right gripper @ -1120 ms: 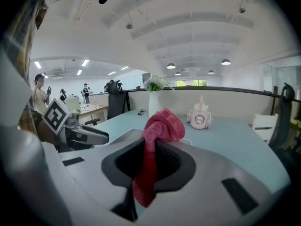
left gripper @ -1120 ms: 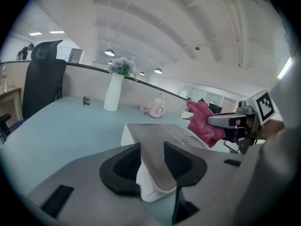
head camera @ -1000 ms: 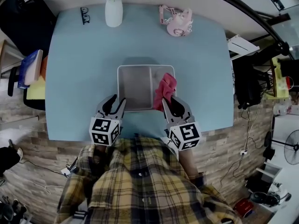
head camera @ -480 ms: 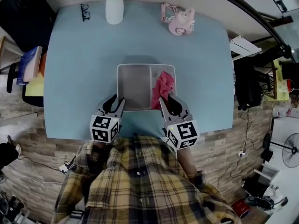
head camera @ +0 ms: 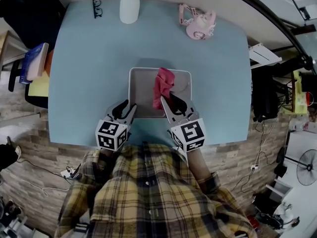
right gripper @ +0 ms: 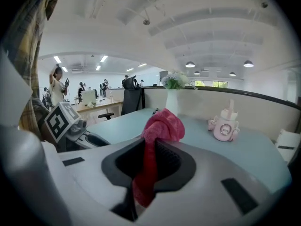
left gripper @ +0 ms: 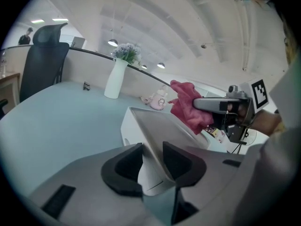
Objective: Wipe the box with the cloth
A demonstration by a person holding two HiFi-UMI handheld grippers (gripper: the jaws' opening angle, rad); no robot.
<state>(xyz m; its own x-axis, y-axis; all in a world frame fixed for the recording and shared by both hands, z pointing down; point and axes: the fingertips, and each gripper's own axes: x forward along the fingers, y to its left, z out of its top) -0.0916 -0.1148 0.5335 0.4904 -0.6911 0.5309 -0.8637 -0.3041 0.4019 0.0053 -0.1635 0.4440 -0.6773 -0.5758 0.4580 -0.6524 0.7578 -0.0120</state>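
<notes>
Right claw [head camera: 171,103]: clamped on cloth [head camera: 162,83], pink and bunched, which rides over the box [head camera: 141,90] interior near mid-width. Left claw [head camera: 127,106]: pinching the box's near wall by the left corner. Box sits mid-counter [head camera: 89,73], close to the person. Step, as I read it: wiping the inside, one claw steadying. Next move likely needs the cloth pressed flat and swept across, with the left grip firm so the box doesn't skid.

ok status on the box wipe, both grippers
Left gripper clamped on box near corner. Right gripper shut on pink cloth, cloth over box interior. Vase and pink toy at far edge, nothing blocking.
</notes>
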